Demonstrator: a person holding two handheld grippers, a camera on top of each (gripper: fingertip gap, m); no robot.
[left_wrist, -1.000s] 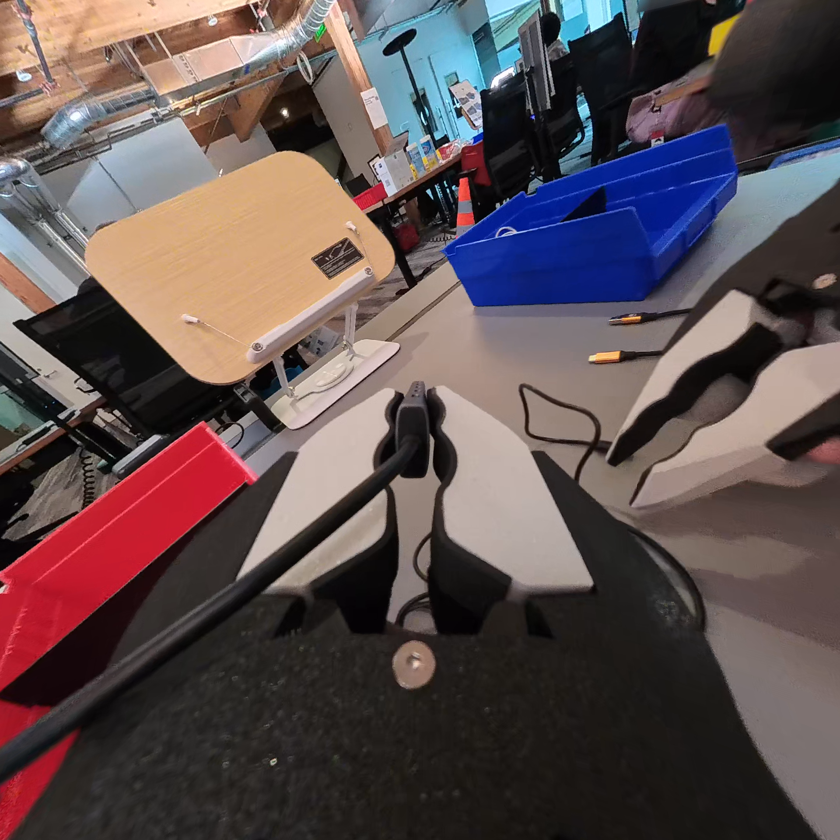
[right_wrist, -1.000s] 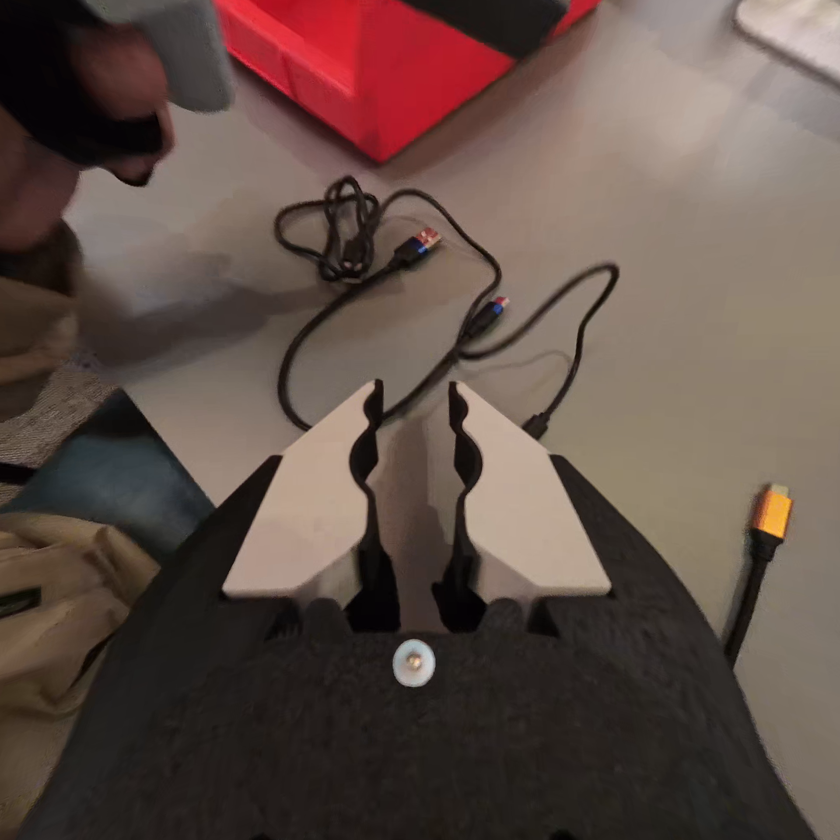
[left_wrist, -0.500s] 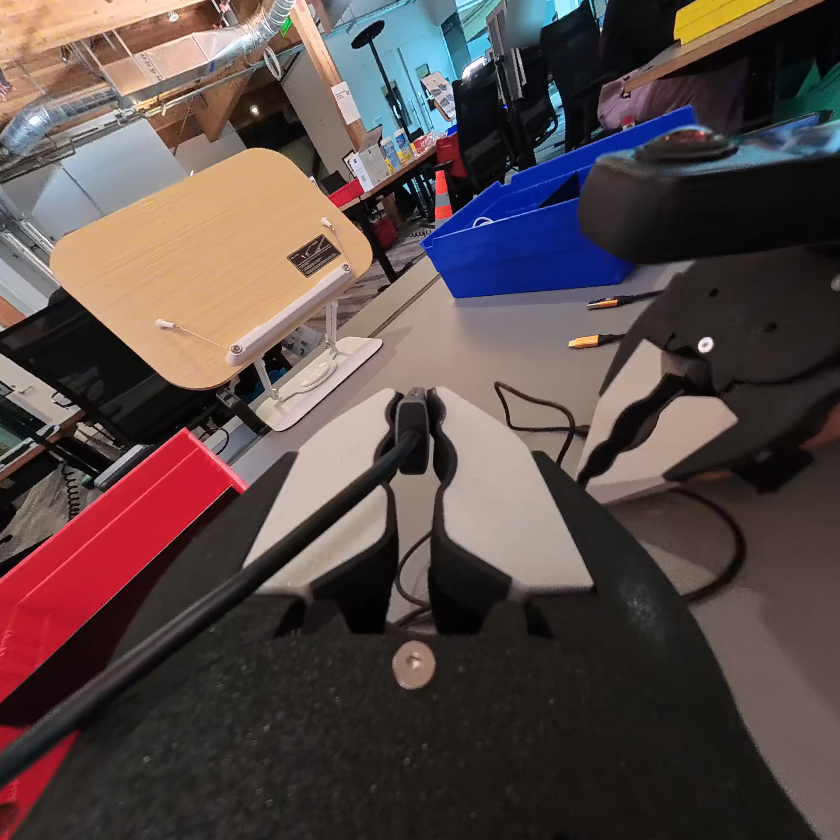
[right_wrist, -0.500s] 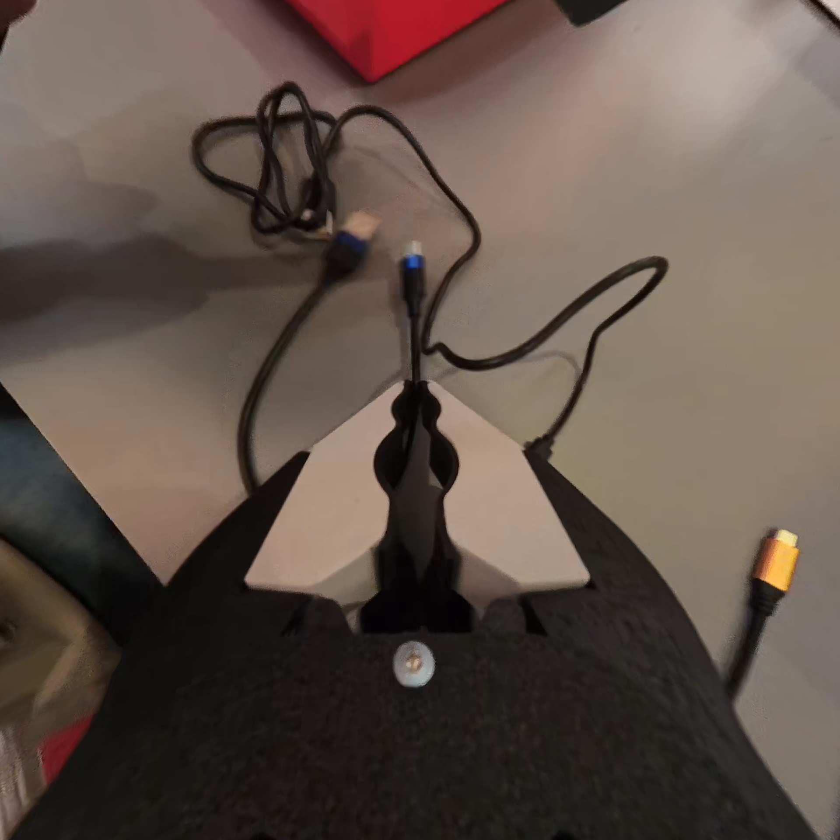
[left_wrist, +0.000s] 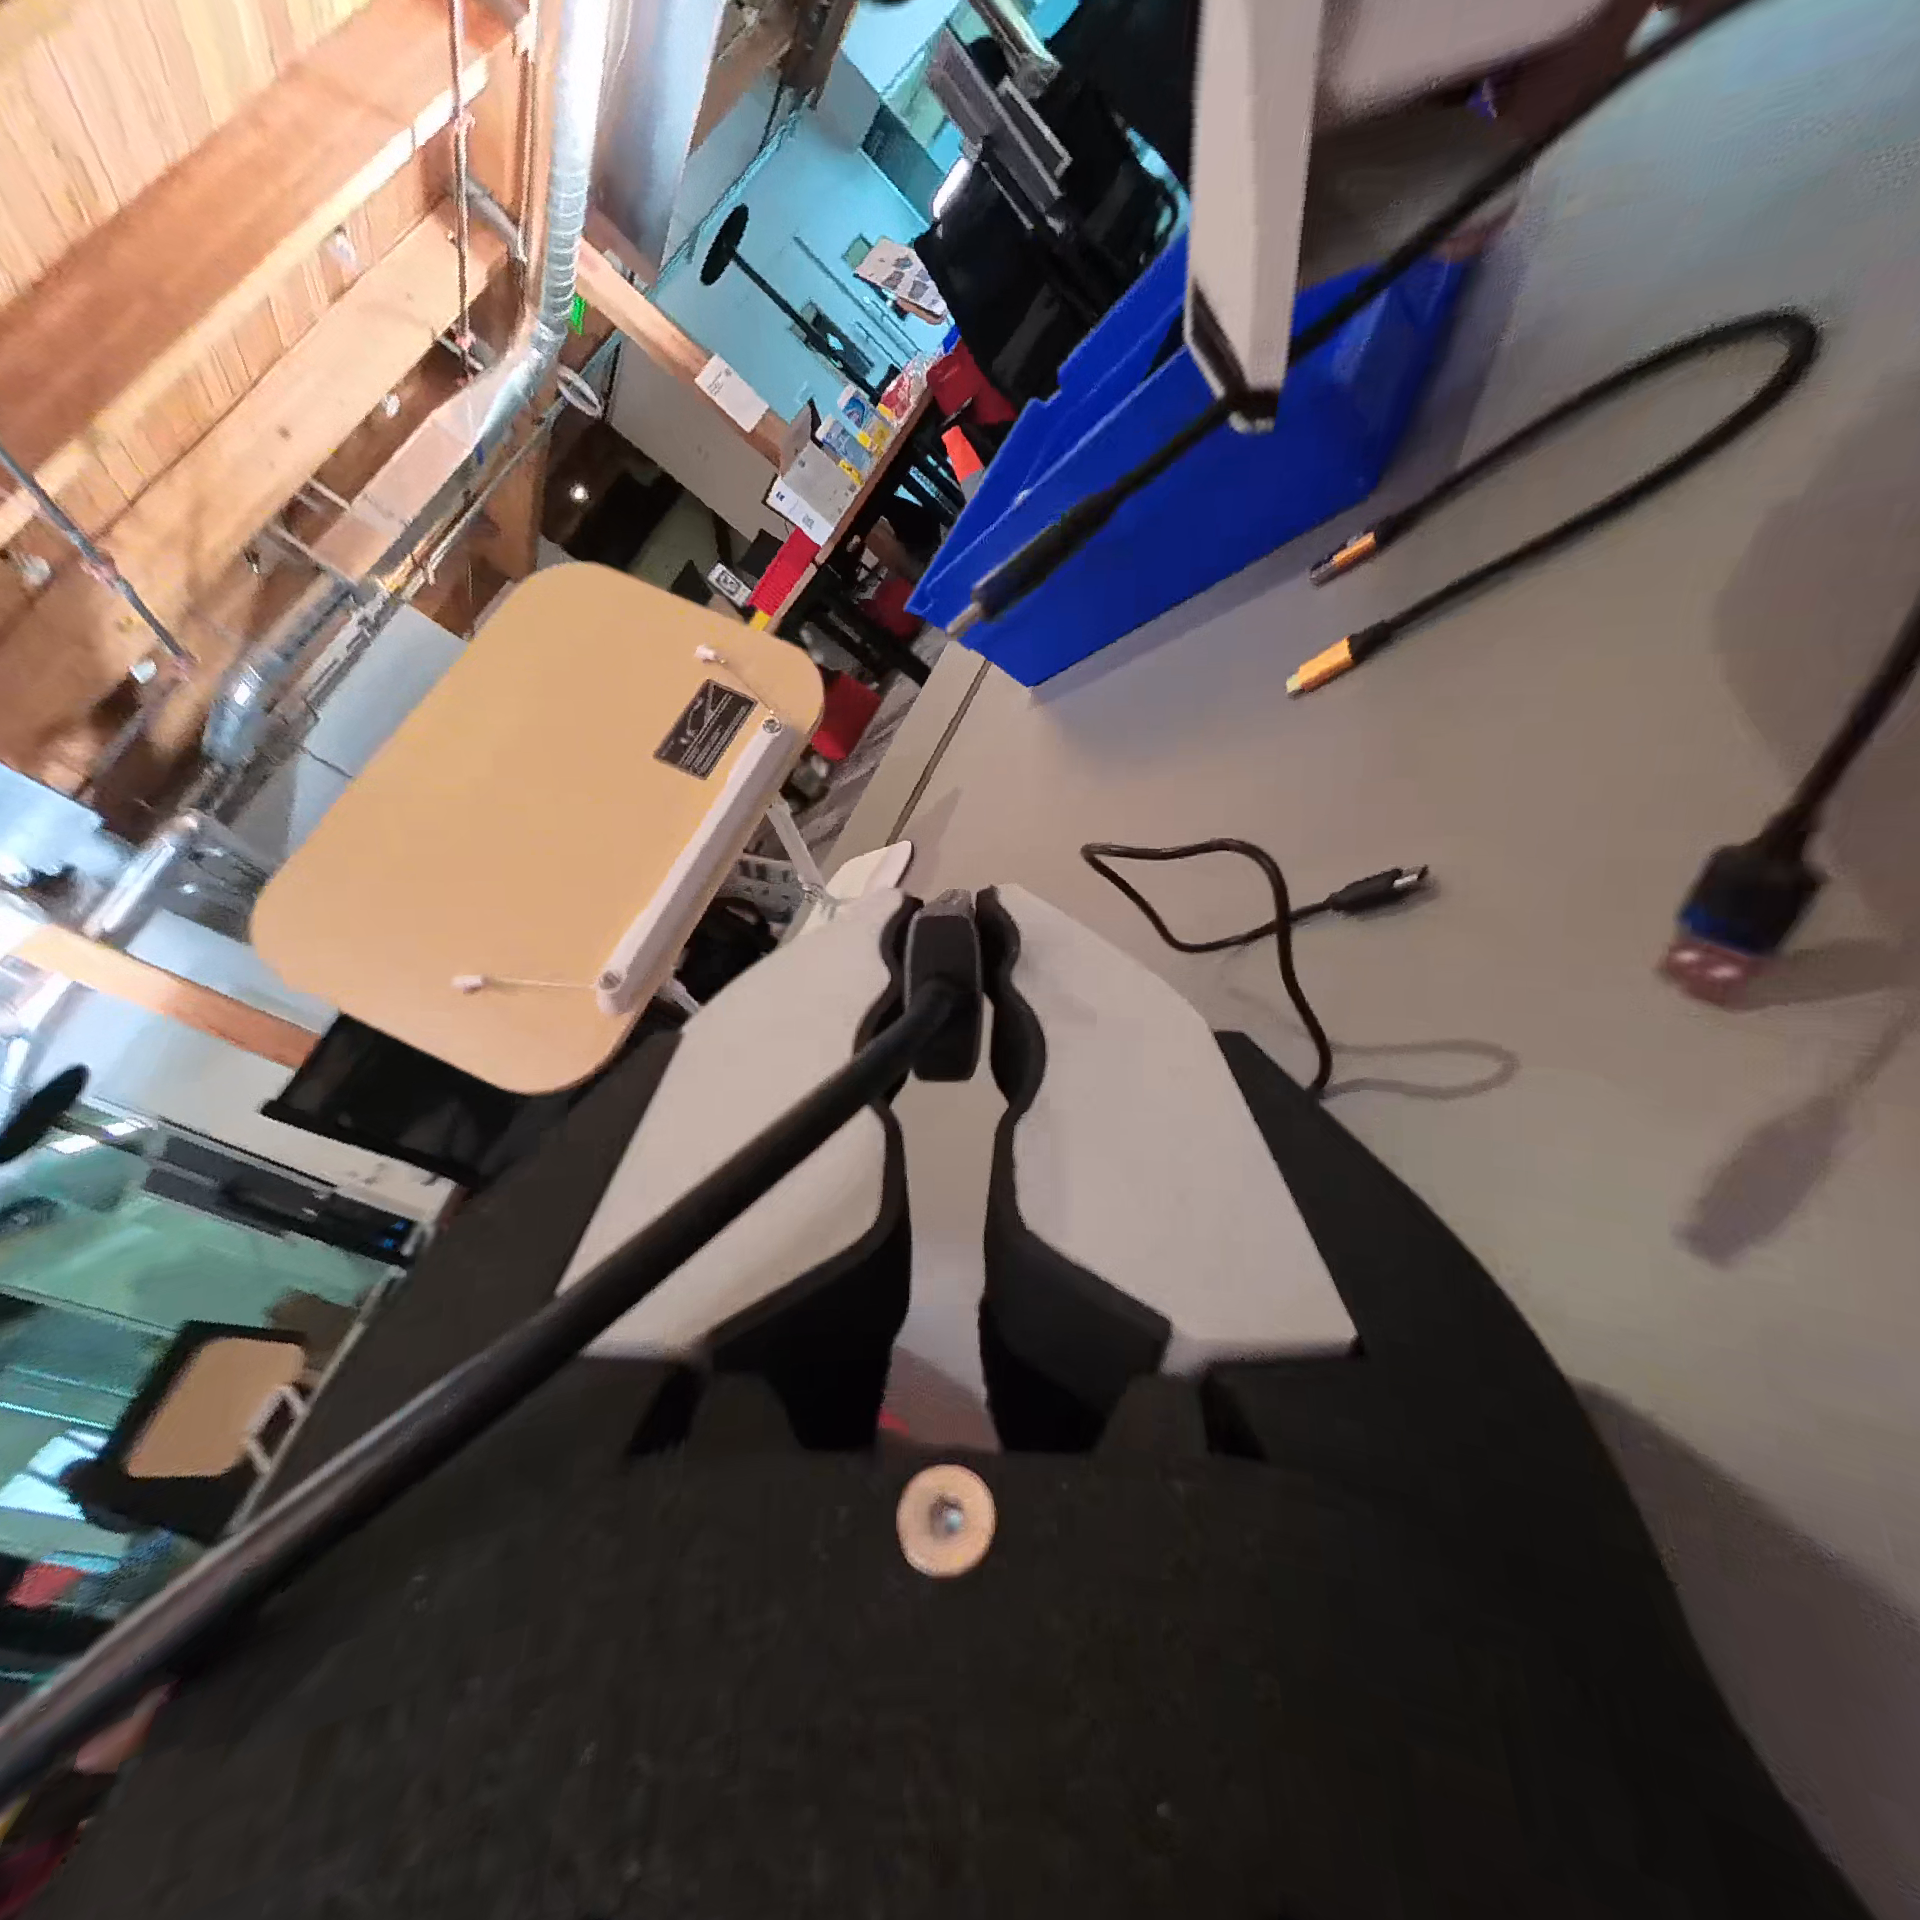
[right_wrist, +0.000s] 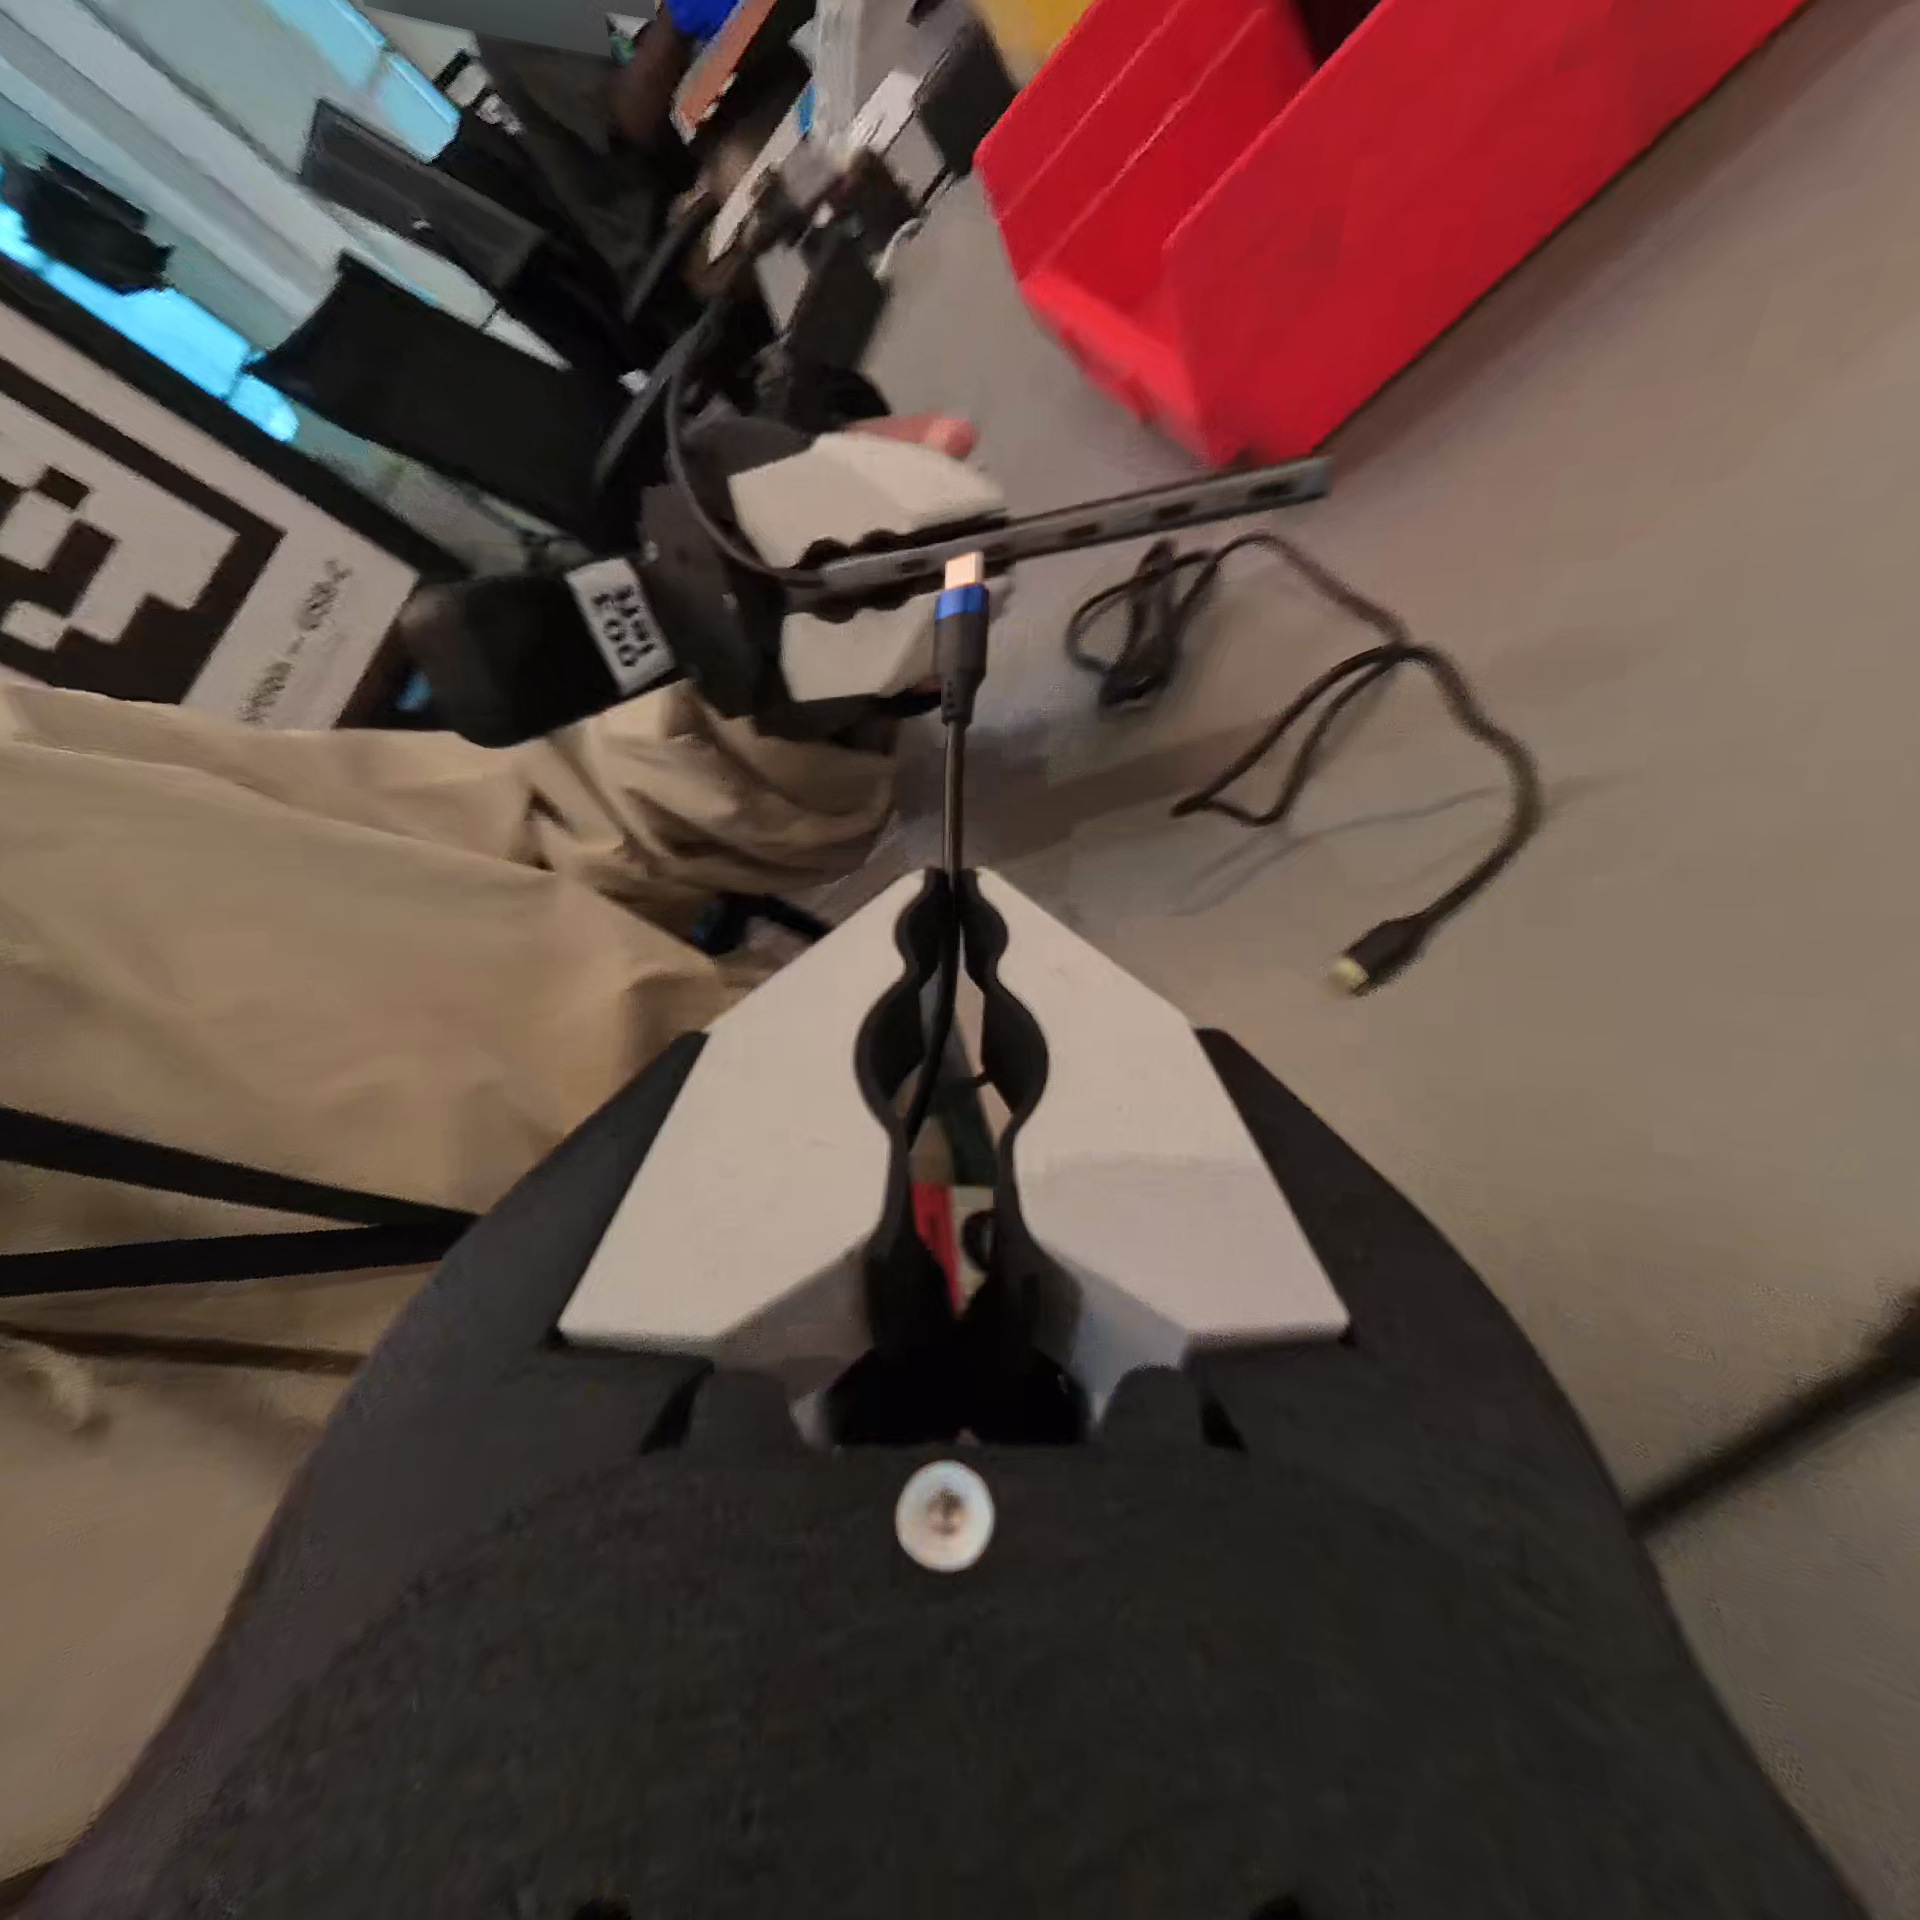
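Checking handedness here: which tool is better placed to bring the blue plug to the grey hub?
Right, probably: the right tool grips the thin cable with the blue plug pointing at the grey hub, which the left tool clamps by one end.

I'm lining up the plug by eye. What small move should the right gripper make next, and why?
Probably ease the right gripper forward: its blue-collared plug points at the grey hub clamped in the left gripper, tip apparently just short of the hub's edge.
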